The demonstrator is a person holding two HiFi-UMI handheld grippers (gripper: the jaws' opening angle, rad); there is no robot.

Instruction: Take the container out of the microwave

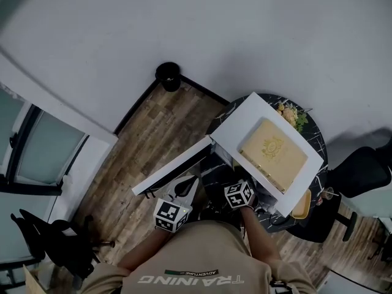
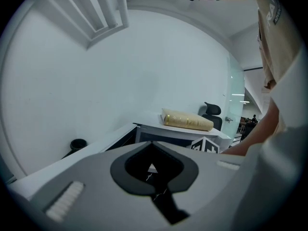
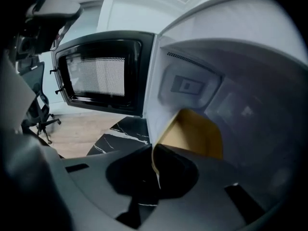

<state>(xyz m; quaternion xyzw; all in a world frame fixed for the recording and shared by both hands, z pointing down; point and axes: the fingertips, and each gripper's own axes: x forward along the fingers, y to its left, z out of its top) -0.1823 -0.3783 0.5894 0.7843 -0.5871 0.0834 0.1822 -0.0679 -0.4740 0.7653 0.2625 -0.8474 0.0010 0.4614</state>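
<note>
Pull-out step: R gripper (image 3: 156,176) jaws clenched on container (image 3: 196,134) rim in microwave (image 3: 226,76); L gripper (image 2: 152,169) jaws closed, empty. Next: draw out level.

We see: microwave (image 1: 244,122) on table (image 1: 315,129) | book (image 1: 273,147) on top | door (image 1: 174,165) open leftward | container (image 3: 196,133) inside | chair (image 1: 361,170) at right

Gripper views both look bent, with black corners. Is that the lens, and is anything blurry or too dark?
Left gripper view: wide lens bows the wall, corners black, book fairly sharp. Right gripper view: microwave door bulges, the close yellow container is soft, the microwave's inside dim. Head view: dull overall, darker toward the edges.
</note>
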